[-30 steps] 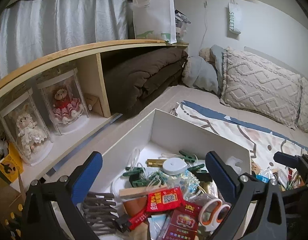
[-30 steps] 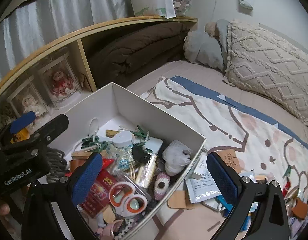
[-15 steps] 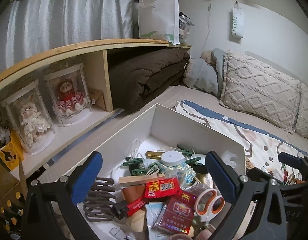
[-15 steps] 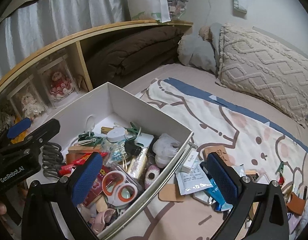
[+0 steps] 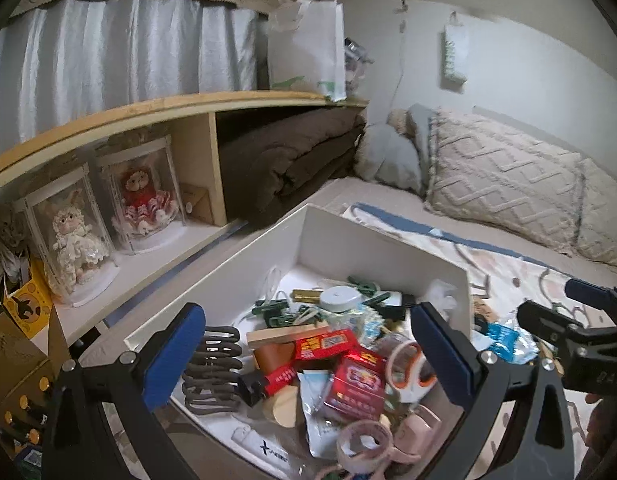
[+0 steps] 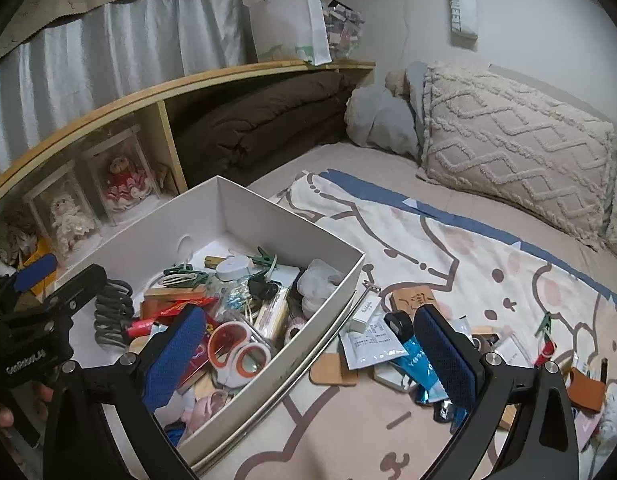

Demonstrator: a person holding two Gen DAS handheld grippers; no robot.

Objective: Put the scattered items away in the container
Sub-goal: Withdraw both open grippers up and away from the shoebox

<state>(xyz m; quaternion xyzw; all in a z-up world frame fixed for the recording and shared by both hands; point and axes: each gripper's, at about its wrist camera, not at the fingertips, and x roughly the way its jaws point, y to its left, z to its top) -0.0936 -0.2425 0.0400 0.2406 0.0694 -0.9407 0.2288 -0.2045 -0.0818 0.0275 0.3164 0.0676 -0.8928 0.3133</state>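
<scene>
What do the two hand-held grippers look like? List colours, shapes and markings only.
Each hand-held gripper, left and right, has a black angular frame with silver bolts and two fingers faced with textured blue pads. The left one's body bears white lettering in the right wrist view, too blurred to read reliably.

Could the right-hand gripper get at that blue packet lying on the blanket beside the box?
Probably yes. The right gripper is open and empty, and the blue packet lies on top of the loose pile outside the white box, with nothing over it. Papers crowd its edges, though.
</scene>
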